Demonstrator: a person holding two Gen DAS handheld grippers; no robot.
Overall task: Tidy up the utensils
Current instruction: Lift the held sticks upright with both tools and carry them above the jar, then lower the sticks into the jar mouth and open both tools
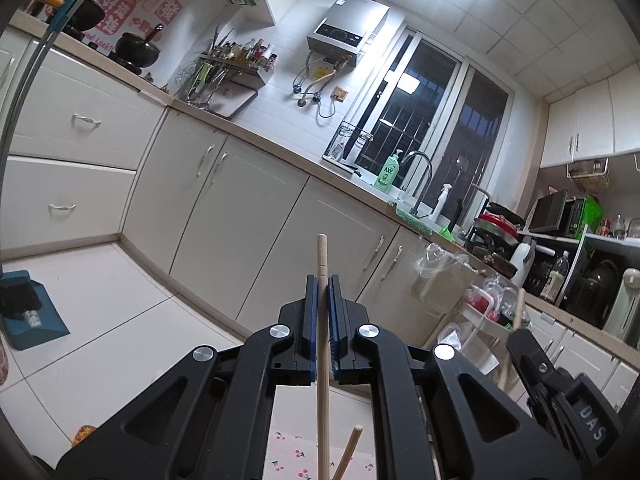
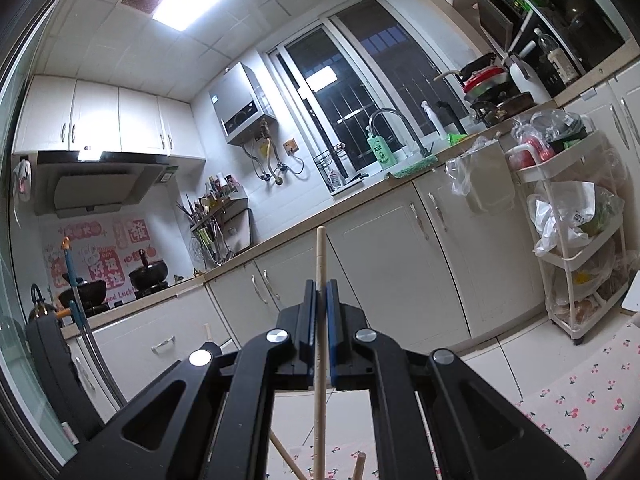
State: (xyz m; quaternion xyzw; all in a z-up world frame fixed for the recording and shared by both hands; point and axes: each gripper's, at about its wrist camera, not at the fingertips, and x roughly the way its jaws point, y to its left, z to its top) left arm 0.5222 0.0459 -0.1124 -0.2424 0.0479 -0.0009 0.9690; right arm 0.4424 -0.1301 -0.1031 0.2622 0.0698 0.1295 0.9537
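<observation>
In the left wrist view my left gripper (image 1: 322, 280) is shut on a pale wooden chopstick (image 1: 322, 252) that stands upright, its top poking above the blue pads. A second wooden stick (image 1: 349, 450) leans below it, over the cherry-print cloth (image 1: 294, 456). In the right wrist view my right gripper (image 2: 320, 284) is shut on another upright wooden chopstick (image 2: 320, 248). Two more stick ends (image 2: 360, 462) show low down near the cloth (image 2: 580, 400). Both grippers point level at the kitchen cabinets.
White base cabinets (image 1: 256, 208) run under a counter with a sink tap (image 1: 420, 176) and green soap bottle (image 1: 387, 172). A utensil rack (image 2: 218, 208) hangs on the tiled wall. A white trolley (image 2: 576, 240) with bags stands at the right. A dustpan (image 1: 28, 312) lies on the floor.
</observation>
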